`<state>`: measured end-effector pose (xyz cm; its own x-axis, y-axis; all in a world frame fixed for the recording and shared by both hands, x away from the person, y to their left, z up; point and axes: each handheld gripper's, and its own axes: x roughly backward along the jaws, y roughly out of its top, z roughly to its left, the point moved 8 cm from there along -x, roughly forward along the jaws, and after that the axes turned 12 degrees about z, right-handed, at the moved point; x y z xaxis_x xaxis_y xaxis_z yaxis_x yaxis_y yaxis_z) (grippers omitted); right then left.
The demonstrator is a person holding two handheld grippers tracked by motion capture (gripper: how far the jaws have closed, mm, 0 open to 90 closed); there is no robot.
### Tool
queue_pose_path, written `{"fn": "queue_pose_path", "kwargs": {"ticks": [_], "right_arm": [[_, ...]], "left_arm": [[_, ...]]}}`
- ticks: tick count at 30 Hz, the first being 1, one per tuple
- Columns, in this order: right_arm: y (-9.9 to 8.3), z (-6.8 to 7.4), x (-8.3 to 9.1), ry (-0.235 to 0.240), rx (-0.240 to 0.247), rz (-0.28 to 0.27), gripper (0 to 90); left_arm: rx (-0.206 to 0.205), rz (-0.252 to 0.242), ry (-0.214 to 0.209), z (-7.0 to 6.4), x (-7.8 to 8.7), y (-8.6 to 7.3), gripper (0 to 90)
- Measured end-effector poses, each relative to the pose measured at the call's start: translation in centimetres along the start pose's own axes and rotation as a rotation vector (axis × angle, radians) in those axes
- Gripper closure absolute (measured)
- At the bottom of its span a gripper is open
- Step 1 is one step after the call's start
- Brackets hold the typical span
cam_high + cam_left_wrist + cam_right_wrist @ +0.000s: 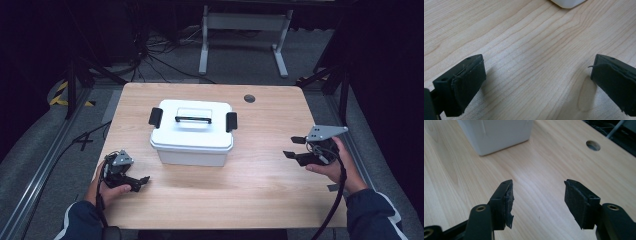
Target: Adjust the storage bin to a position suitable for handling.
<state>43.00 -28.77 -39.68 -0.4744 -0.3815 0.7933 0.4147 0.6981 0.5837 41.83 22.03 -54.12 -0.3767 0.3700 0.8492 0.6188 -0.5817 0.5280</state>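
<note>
White storage box [192, 134] sits closed near the middle of the counter [260, 185], slightly toward the far left; lid [192, 116] seated flat, carry handle [193, 119] lying down on top, black latch [155, 116] on its left end and black latch [231, 121] on its right end both folded against the lid, so apparently clipped. Left gripper [137, 183] low over the near-left corner of the counter, held in the person's left hand [111, 189], aimed roughly toward the box but well apart from it; its own view shows both fingers [464, 85] spread wide, bare wood between them, nothing held, a corner of the box [567, 3] at the top edge. Right gripper [294, 147] held in the right hand [332, 167] off the right side of the box, near but not touching; fingers [505, 200] parted, empty, pointing past the box's near corner [496, 135] toward the cable hole [593, 145] in the counter. Judgement: work on the box not yet begun — no contact with latches, handle or lid. Remaining, if opening is the aim: bring each gripper to its latch, release both, then lift the lid. Contents not visible
</note>
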Motion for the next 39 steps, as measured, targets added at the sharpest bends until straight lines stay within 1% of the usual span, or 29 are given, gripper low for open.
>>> {"fn": "queue_pose_path", "kwargs": {"ticks": [5, 6, 7, 8, 9, 11, 14, 15, 16, 17, 18, 20, 21, 22, 25, 26, 27, 30, 32, 33, 34, 35, 36, 37, 38, 39], "right_arm": [[2.8, 0.1, 0.9, -0.004, 0.037, -0.021, 40.6], [3.4, 0.1, 1.0, -0.005, 0.045, -0.024, 41.0], [4.0, 0.2, 1.2, -0.010, 0.054, -0.032, 42.1], [4.6, 0.2, 1.3, -0.021, 0.063, -0.041, 43.5], [5.2, 0.2, 1.4, -0.021, 0.068, -0.046, 43.9], [6.5, 0.5, 1.5, -0.023, 0.097, -0.045, 44.7], [8.3, 1.0, 1.5, -0.019, 0.127, -0.047, 45.4], [9.0, 1.2, 1.4, -0.011, 0.141, -0.045, 45.3], [9.0, 1.2, 1.4, -0.011, 0.141, -0.045, 45.3], [9.7, 1.5, 1.3, -0.014, 0.158, -0.036, 45.3], [10.8, 2.0, 1.1, -0.012, 0.187, -0.024, 45.5], [11.7, 2.3, 1.0, -0.015, 0.205, -0.022, 45.5], [11.7, 2.3, 1.0, -0.015, 0.205, -0.022, 45.5], [12.2, 2.5, 0.9, -0.005, 0.212, -0.021, 45.5], [13.9, 3.0, 0.3, 0.001, 0.240, -0.006, 45.5], [14.4, 3.2, 0.0, 0.004, 0.245, -0.003, 45.5], [14.4, 3.2, 0.0, 0.004, 0.245, -0.003, 45.5], [16.1, 4.3, -1.2, 0.019, 0.293, 0.021, 45.8], [16.4, 4.5, -1.4, 0.027, 0.300, 0.024, 46.0], [17.1, 4.9, -1.8, 0.032, 0.317, 0.029, 46.0], [17.5, 5.2, -2.1, 0.036, 0.322, 0.033, 46.0], [17.9, 5.5, -2.4, 0.042, 0.333, 0.040, 46.0], [18.4, 5.8, -2.6, 0.047, 0.343, 0.040, 46.1], [18.8, 5.9, -2.9, 0.049, 0.352, 0.047, 46.1], [19.2, 6.1, -3.2, 0.047, 0.352, 0.054, 46.1], [19.5, 6.4, -3.5, 0.052, 0.361, 0.061, 46.1]], "left_arm": [[0.002, -0.001, 0.000, 0.0, 0.0, 0.0, 0.3], [0.016, 0.005, -0.008, -0.2, 0.0, -0.1, 0.3], [0.016, 0.006, -0.008, -0.2, 0.0, -0.1, 0.3], [0.011, 0.000, -0.005, -0.1, 0.0, 0.0, 0.3], [-0.003, 0.000, 0.002, 0.0, 0.0, 0.0, 0.3], [0.004, 0.003, -0.003, -0.1, 0.0, 0.0, 0.3], [0.002, 0.002, -0.001, 0.0, 0.0, 0.0, 0.3], [0.002, 0.002, -0.001, 0.0, 0.0, 0.0, 0.3], [0.014, 0.004, -0.008, -0.1, 0.0, -0.1, 0.3], [0.014, 0.003, -0.007, -0.1, 0.0, -0.1, 0.3], [0.015, 0.004, -0.008, -0.1, 0.0, -0.1, 0.3], [0.016, 0.005, -0.008, -0.2, 0.0, -0.1, 0.3], [0.016, 0.005, -0.008, -0.2, 0.0, -0.1, 0.3], [0.016, 0.005, -0.008, -0.2, 0.0, -0.1, 0.3], [0.016, 0.005, -0.008, -0.2, 0.0, -0.1, 0.3], [0.016, 0.005, -0.008, -0.2, 0.0, -0.1, 0.3], [0.015, 0.006, -0.008, -0.1, 0.0, -0.1, 0.3], [0.013, 0.004, -0.007, -0.1, 0.0, -0.1, 0.3], [0.015, 0.006, -0.008, -0.1, 0.0, -0.1, 0.3], [0.013, 0.003, -0.006, -0.1, 0.0, -0.1, 0.3], [0.016, 0.006, -0.009, -0.2, 0.0, -0.1, 0.3], [0.014, 0.004, -0.009, -0.1, 0.0, -0.1, 0.3], [0.002, 0.002, -0.004, 0.0, 0.0, 0.0, 0.3], [0.003, 0.002, -0.004, 0.0, 0.0, 0.0, 0.3], [0.013, 0.004, -0.009, -0.1, 0.0, -0.1, 0.3], [0.011, 0.001, -0.006, -0.1, 0.0, 0.0, 0.3]]}}
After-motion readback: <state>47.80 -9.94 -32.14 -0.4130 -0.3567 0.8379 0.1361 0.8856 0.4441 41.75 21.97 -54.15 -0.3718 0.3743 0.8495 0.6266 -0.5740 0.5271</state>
